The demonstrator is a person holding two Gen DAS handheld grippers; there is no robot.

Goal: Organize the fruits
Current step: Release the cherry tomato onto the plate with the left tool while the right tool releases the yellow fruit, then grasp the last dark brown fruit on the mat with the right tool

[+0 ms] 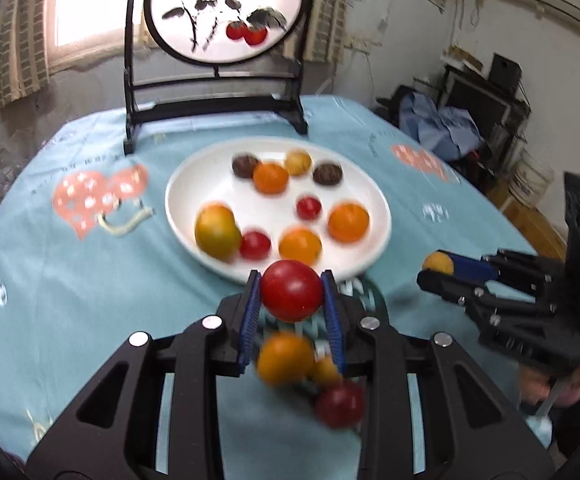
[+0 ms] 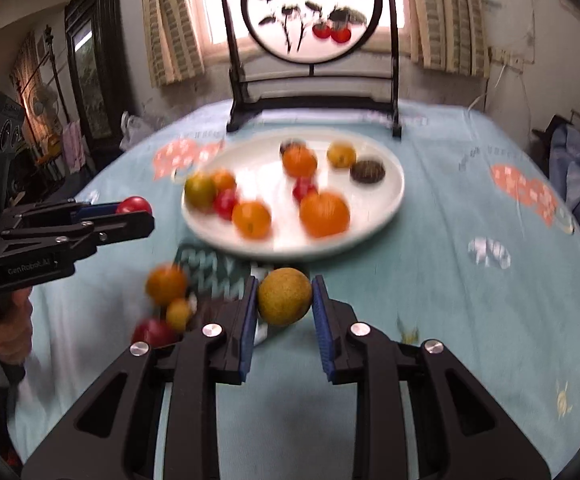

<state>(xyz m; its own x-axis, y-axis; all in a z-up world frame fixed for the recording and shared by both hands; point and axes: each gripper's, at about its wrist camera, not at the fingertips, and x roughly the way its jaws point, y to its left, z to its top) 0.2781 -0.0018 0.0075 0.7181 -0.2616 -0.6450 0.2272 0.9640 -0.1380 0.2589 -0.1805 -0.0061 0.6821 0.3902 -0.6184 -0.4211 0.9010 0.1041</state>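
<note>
My left gripper [image 1: 292, 300] is shut on a red tomato [image 1: 291, 295], held above the table just short of the white plate [image 1: 378, 204]. It also shows in the right wrist view [image 2: 129, 212]. My right gripper [image 2: 284, 300] is shut on a yellow-brown round fruit [image 2: 284, 296], seen from the left wrist view [image 1: 436, 266] to the right of the plate. The plate [image 2: 394, 196] holds several oranges, red tomatoes, dark fruits and a greenish one. Three loose fruits lie on the cloth near me: an orange [image 1: 285, 357], a small yellow one [image 1: 326, 370] and a red one [image 1: 340, 404].
A black-framed round painted screen [image 1: 225, 12] stands behind the plate at the table's far side. The round table carries a light blue cloth [image 1: 69, 280] with pink patches. Furniture and clutter [image 1: 470, 108] stand beyond the table's right edge.
</note>
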